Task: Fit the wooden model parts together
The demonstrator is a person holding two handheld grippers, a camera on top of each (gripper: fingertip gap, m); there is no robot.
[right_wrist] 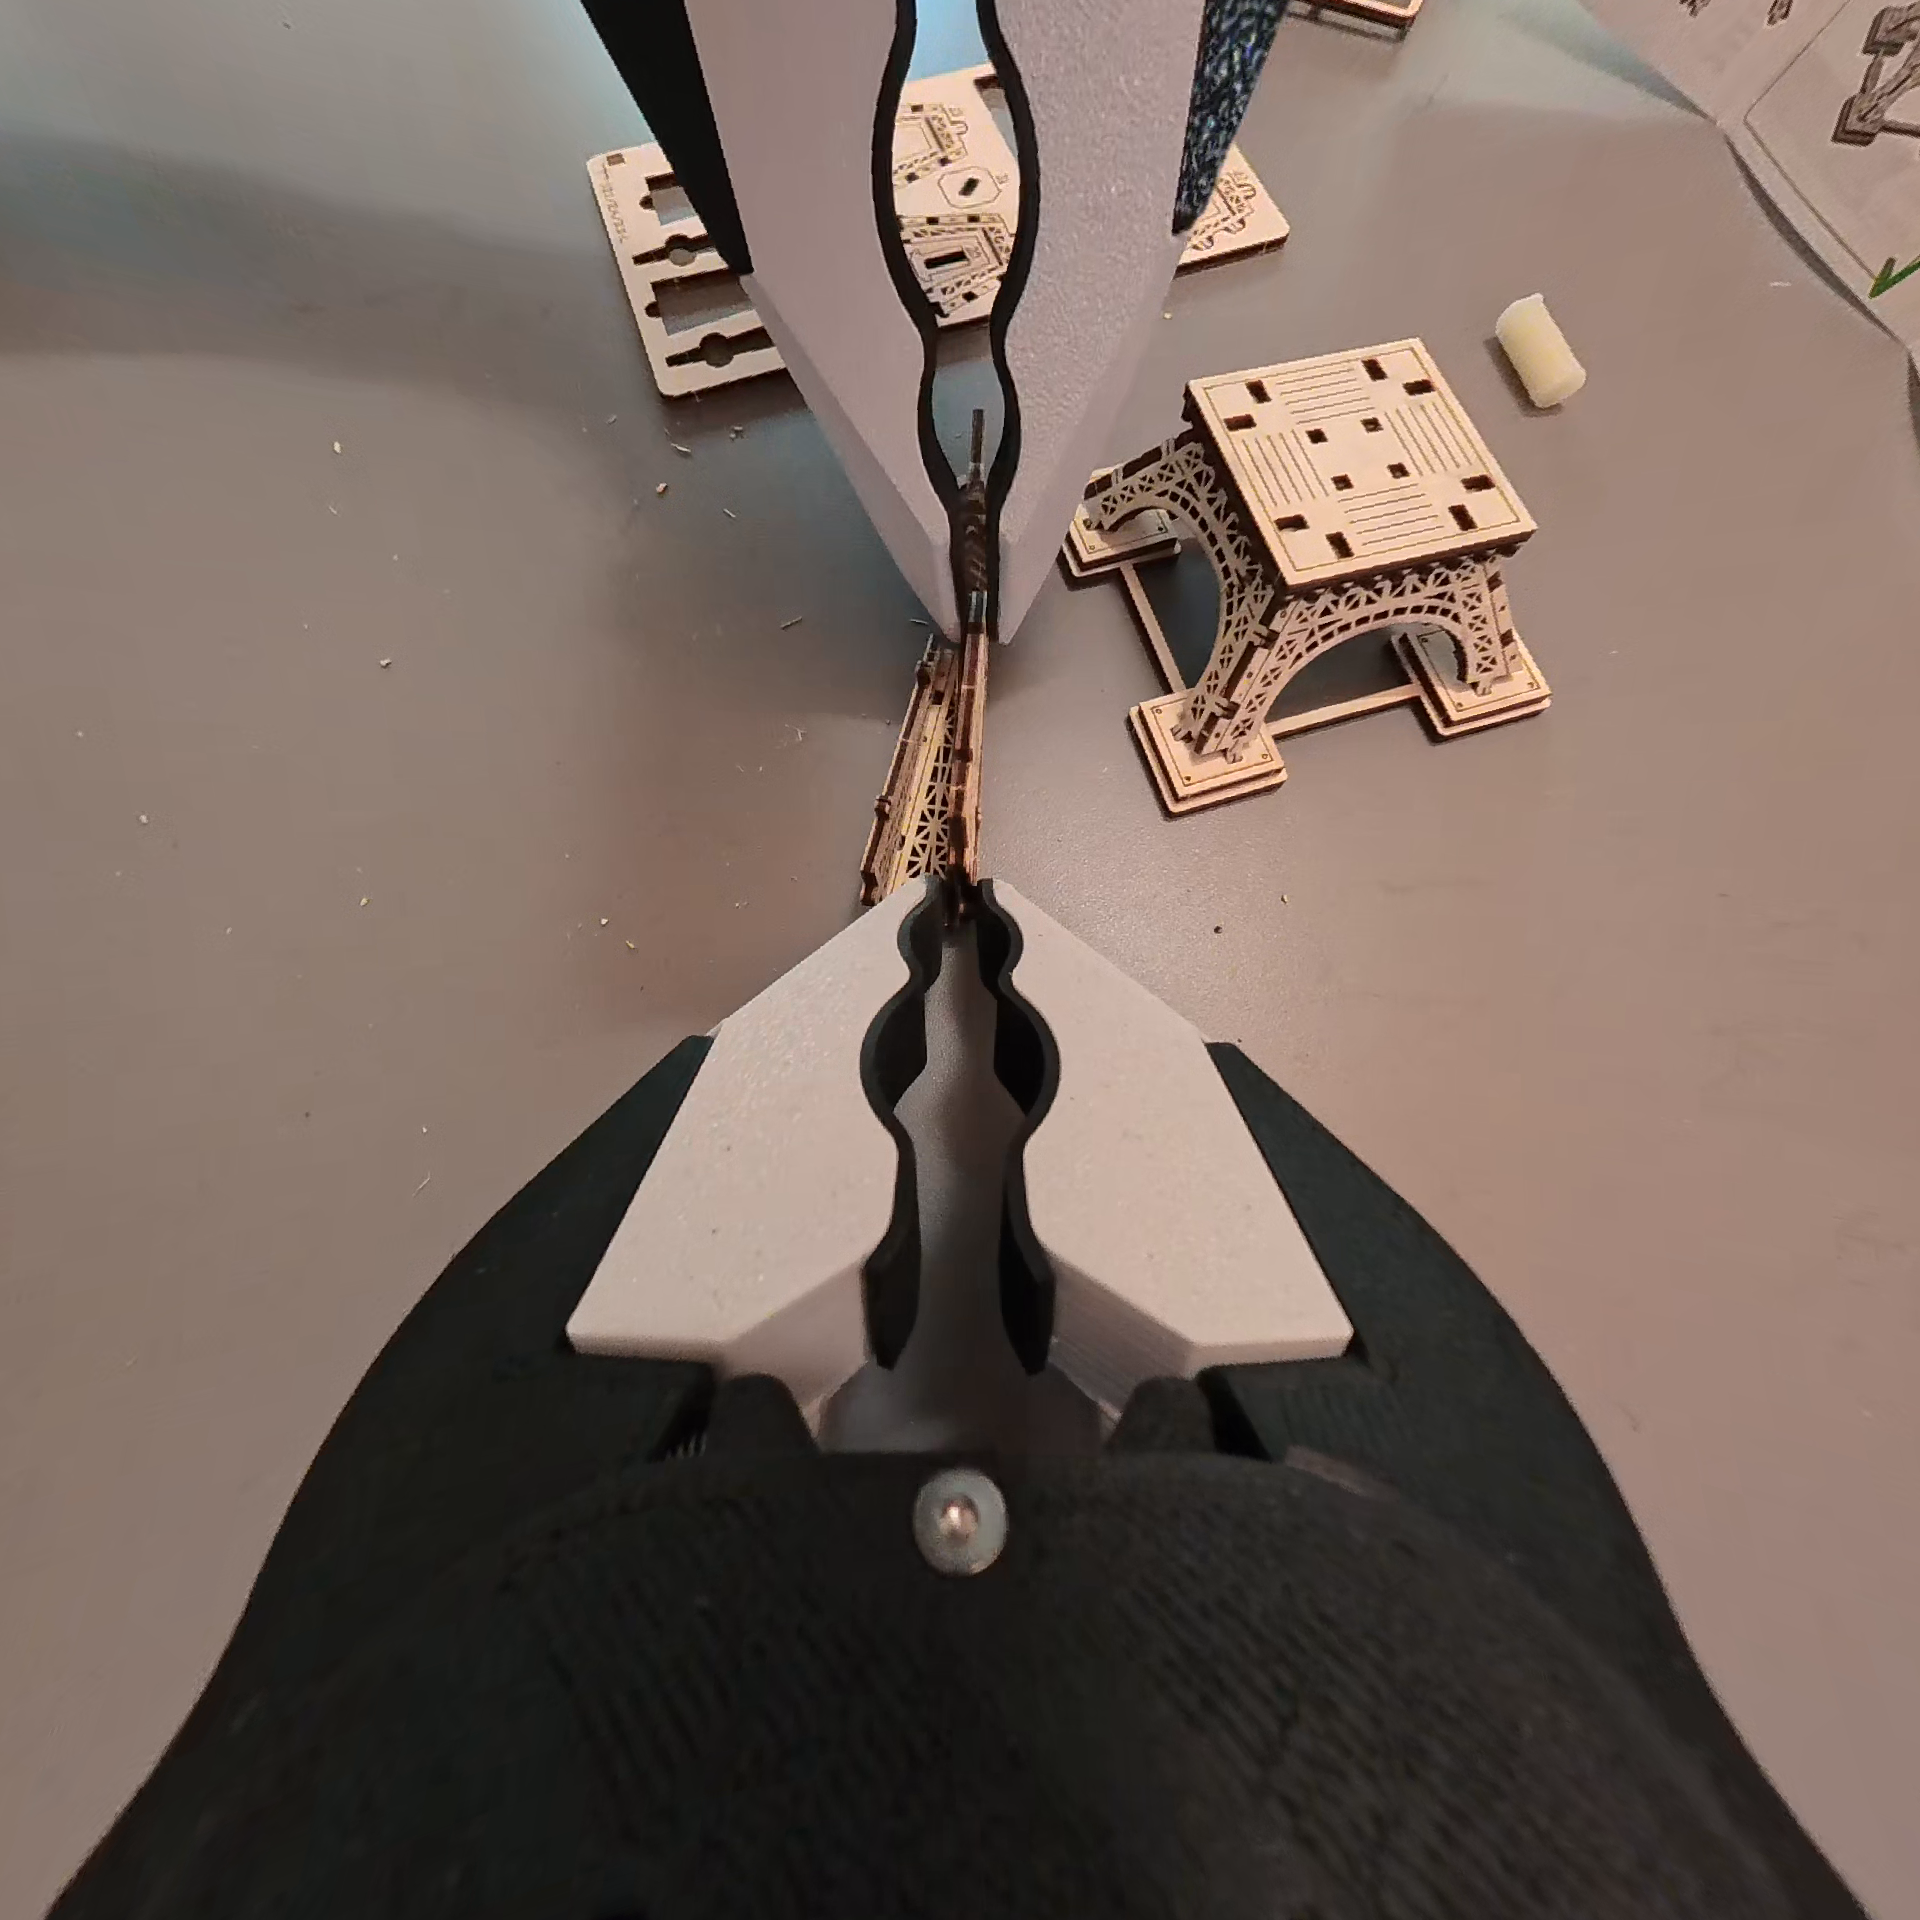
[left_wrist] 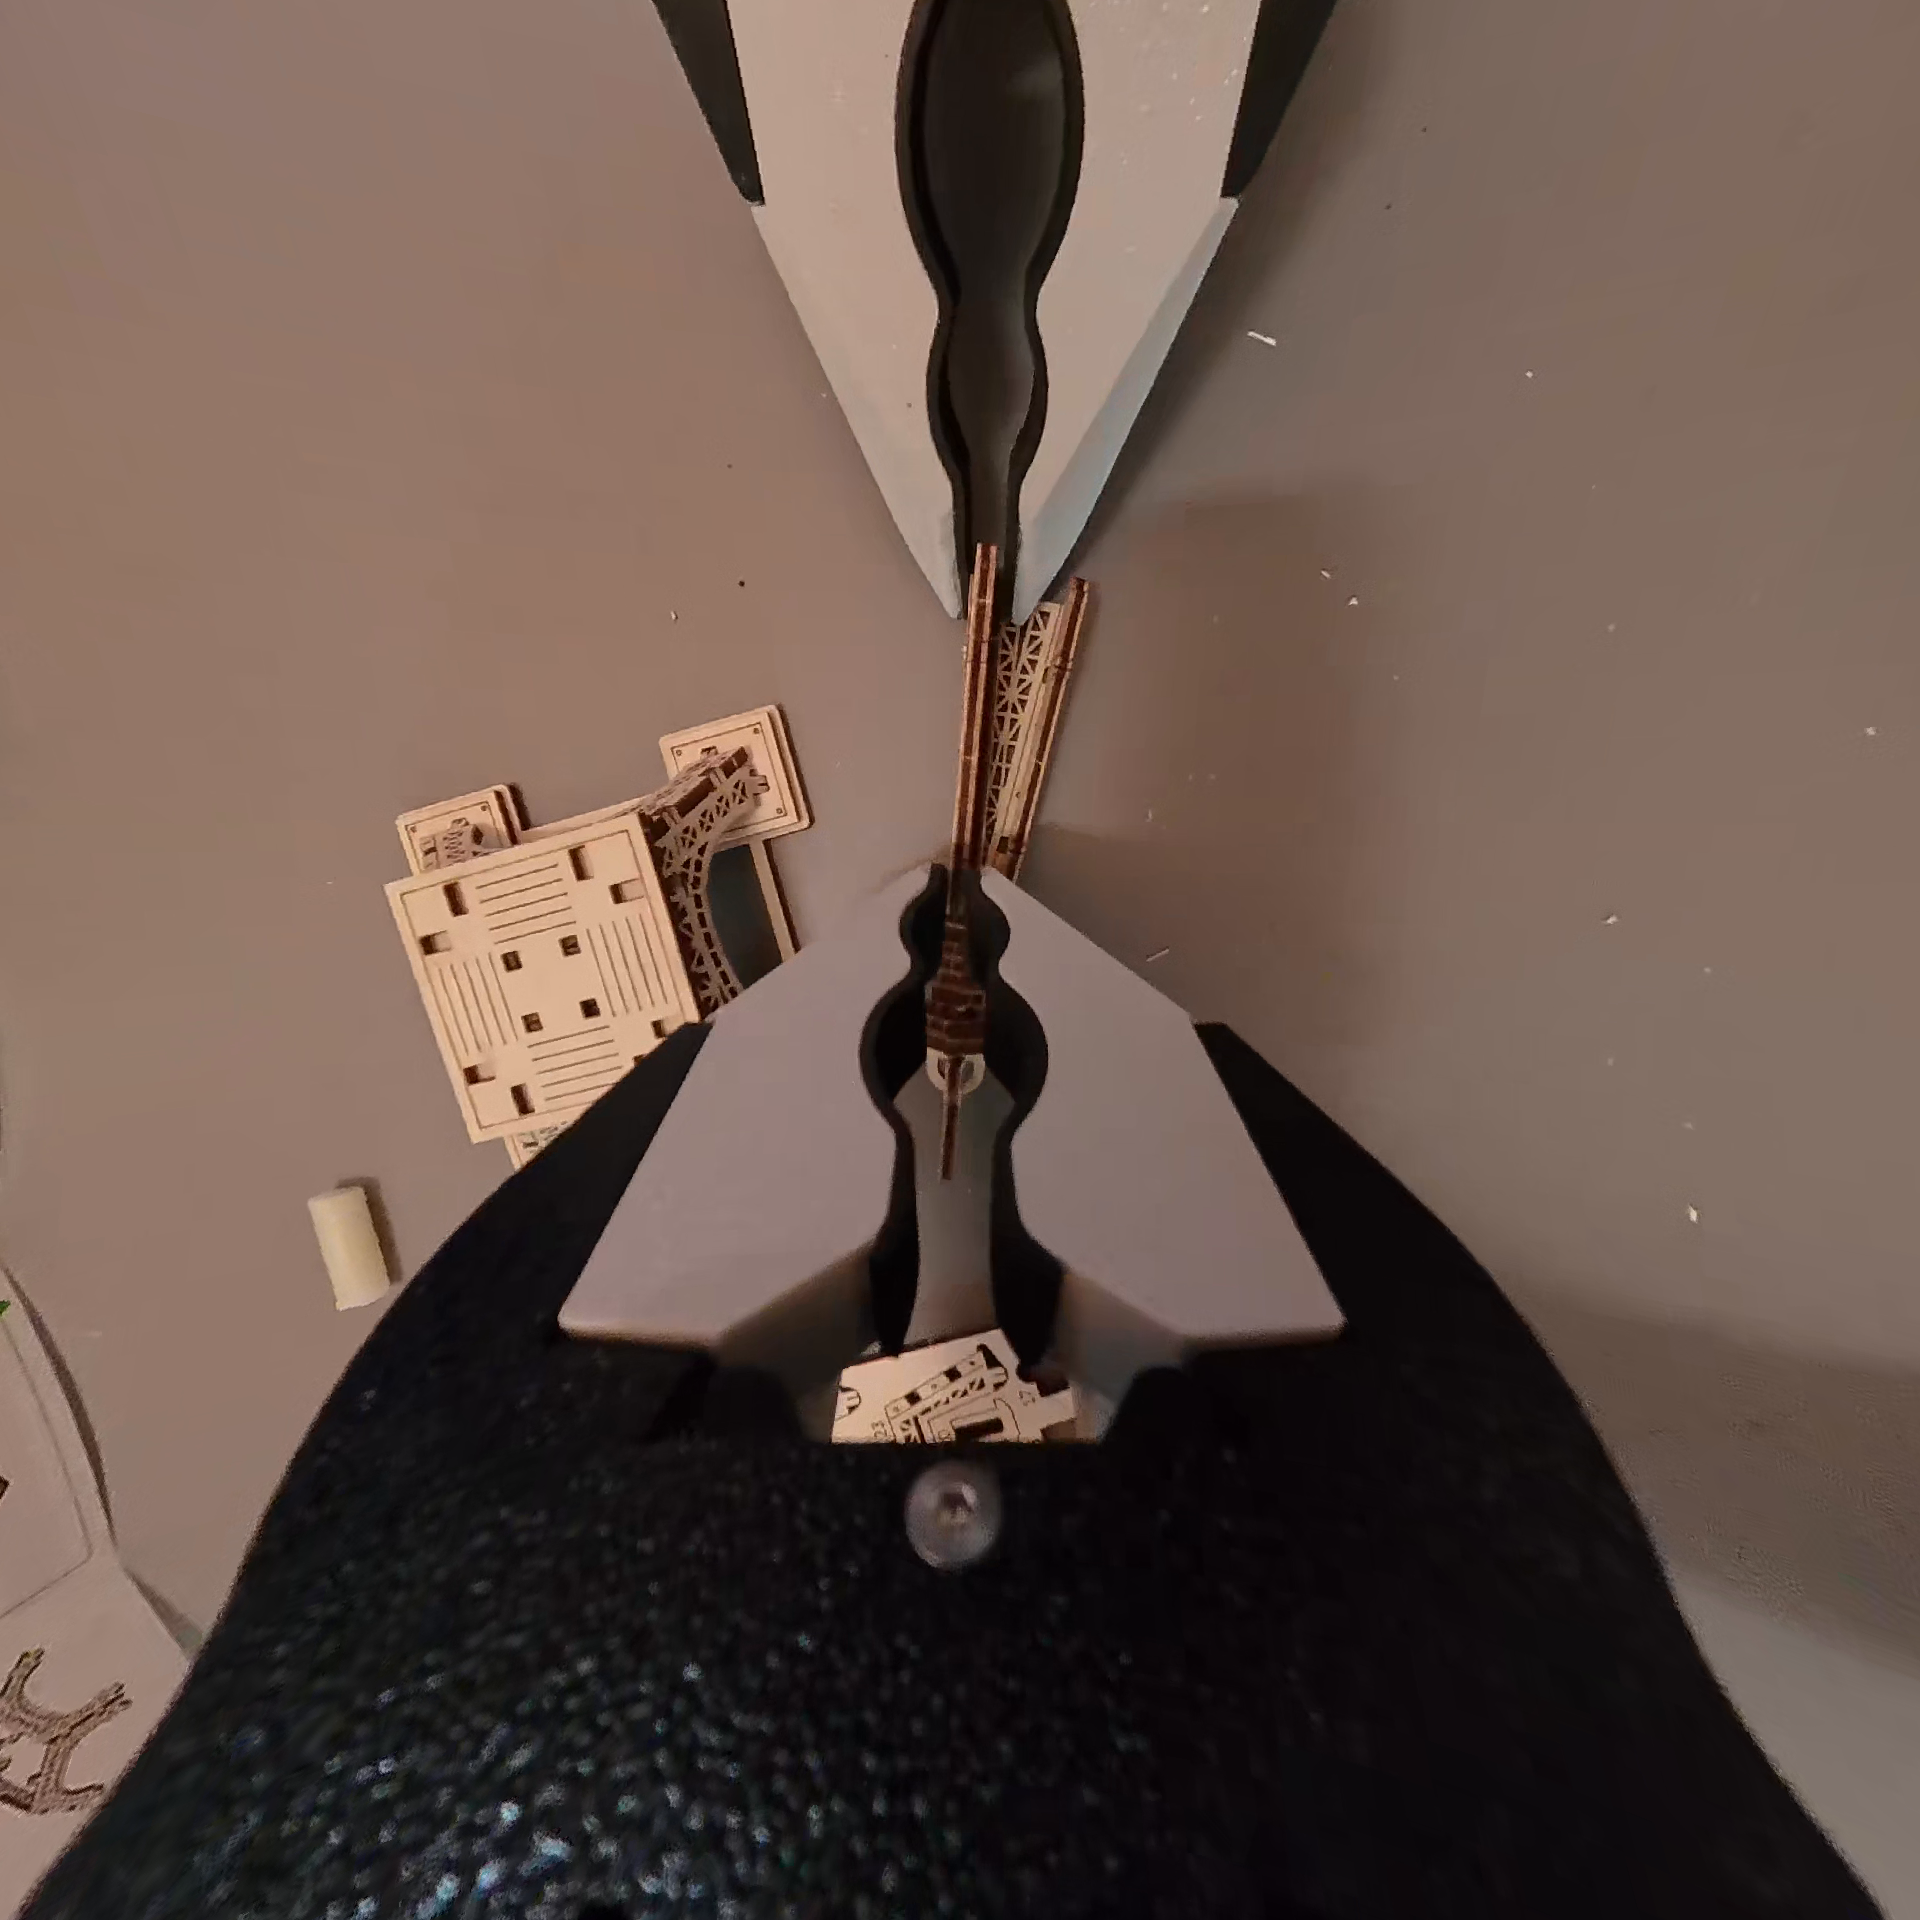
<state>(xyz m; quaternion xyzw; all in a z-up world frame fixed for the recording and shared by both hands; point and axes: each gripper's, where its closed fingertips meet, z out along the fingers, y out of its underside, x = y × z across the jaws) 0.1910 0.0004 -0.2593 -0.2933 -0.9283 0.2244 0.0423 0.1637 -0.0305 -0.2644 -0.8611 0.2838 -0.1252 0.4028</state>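
The wooden lattice spire (left_wrist: pixel 1000 717) hangs between my two grippers, held off the grey table (left_wrist: pixel 1455 831) at both ends. My left gripper (left_wrist: pixel 961 894) is clenched on its narrow tip end, which runs back between my fingers as a dark thin spike. My right gripper (right_wrist: pixel 961 899) is clamped on the wider end, where two lattice panels spread apart from one another. In the right wrist view the left gripper comes down from the far side, directly facing the right one.

To the right of the spire in the right wrist view stands the tower base (right_wrist: pixel 1340 561), four arched legs under a square slotted platform, resting on its flat footed frame. Just beyond it to the far right lies a small white cylinder (right_wrist: pixel 1540 349). On the far side, behind the left gripper, a punched-out wooden parts sheet (right_wrist: pixel 686 281) lies flat. A printed instruction sheet (right_wrist: pixel 1829 135) sits in the far right corner.
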